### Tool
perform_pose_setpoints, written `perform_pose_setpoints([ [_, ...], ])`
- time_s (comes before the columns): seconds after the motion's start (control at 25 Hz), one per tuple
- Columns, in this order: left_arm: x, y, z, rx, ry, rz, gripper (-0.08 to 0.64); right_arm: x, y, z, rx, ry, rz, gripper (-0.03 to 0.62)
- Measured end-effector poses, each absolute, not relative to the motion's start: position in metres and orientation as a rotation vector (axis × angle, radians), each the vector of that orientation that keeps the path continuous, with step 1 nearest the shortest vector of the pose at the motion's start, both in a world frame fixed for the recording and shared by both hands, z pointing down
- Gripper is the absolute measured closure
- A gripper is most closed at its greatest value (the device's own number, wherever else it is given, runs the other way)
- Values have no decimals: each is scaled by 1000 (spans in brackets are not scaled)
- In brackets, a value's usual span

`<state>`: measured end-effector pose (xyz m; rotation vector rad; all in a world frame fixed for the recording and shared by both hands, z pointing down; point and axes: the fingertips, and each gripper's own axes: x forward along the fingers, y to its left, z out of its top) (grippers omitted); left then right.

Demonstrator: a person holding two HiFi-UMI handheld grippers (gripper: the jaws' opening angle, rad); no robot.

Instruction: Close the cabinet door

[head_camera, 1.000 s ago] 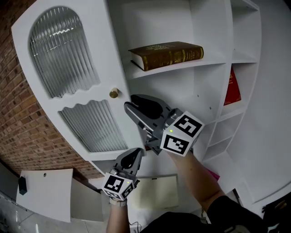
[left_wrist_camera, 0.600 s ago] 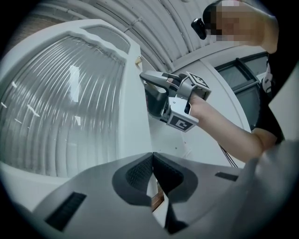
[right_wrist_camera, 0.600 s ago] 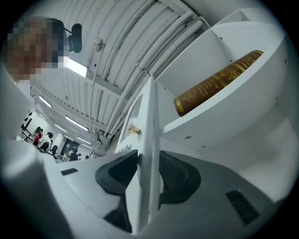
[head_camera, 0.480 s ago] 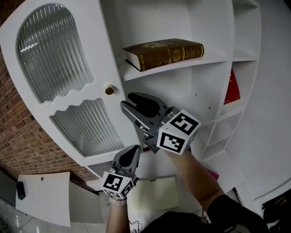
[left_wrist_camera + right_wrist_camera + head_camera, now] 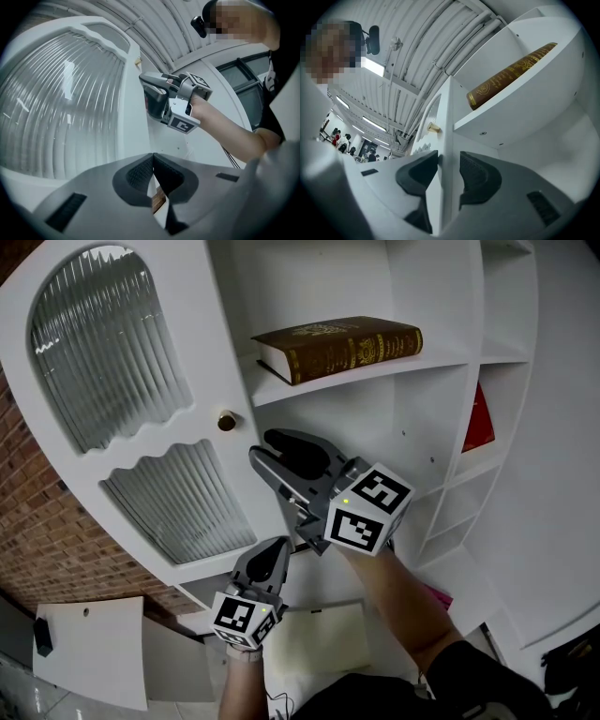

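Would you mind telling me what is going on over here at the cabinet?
A person works at a white cabinet with tongs in each hand. The right tongs straddle the free edge of the open cabinet door; their jaws have just been opening, with the edge loose between them. The left tongs hang lower, shut and empty. The door is not yet closed.

The red book [image 5: 479, 423] is partly hidden behind a shelf divider [image 5: 441, 409], its cover unreadable.
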<state>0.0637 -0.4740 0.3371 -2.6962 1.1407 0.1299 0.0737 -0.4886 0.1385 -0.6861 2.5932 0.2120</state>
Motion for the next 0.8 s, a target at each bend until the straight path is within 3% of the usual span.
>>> perform_pose_setpoints([
  [0.8,36,-467,379,-2736,1322,50,549,78,-489,170,-879,2596,133,458],
])
